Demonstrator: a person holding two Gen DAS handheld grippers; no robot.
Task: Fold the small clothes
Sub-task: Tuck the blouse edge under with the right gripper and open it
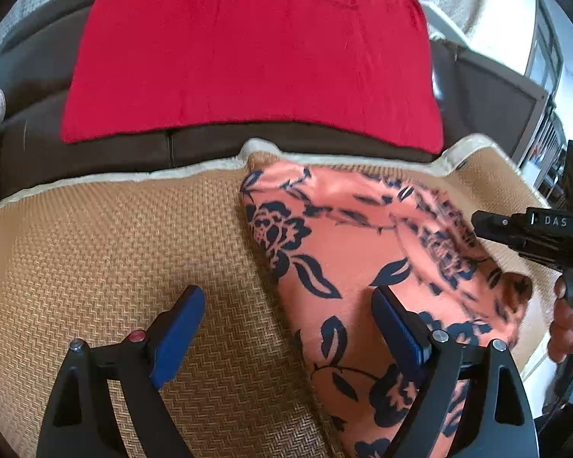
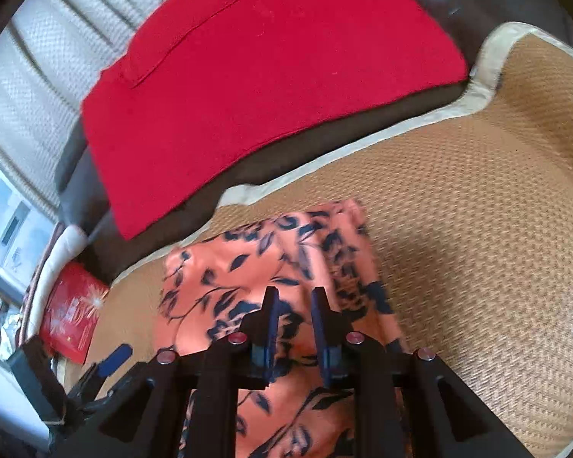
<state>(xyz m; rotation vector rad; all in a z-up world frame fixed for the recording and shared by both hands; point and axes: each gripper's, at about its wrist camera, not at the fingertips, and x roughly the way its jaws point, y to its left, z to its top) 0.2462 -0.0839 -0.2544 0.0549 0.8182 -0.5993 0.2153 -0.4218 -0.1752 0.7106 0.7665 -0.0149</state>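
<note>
Left wrist view: left gripper (image 1: 286, 328) wide open, holding nothing, over woven mat (image 1: 95, 248). At 3 o'clock, floral orange cloth (image 1: 363, 236) lying rumpled. Soft, light, floppy; best pinched at an edge. Right gripper (image 2: 294, 297) nearly closed, whether pinching cloth unclear.

Both grippers, the left gripper (image 1: 286, 330) and the right gripper (image 2: 294, 307), have black frames, blue finger pads, silver screws; white "DAS" lettering marks one.

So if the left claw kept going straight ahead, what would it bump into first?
Probably the woven straw mat; the open left claw points down at it, beside the orange floral cloth's edge. Depth is hard to judge.
</note>
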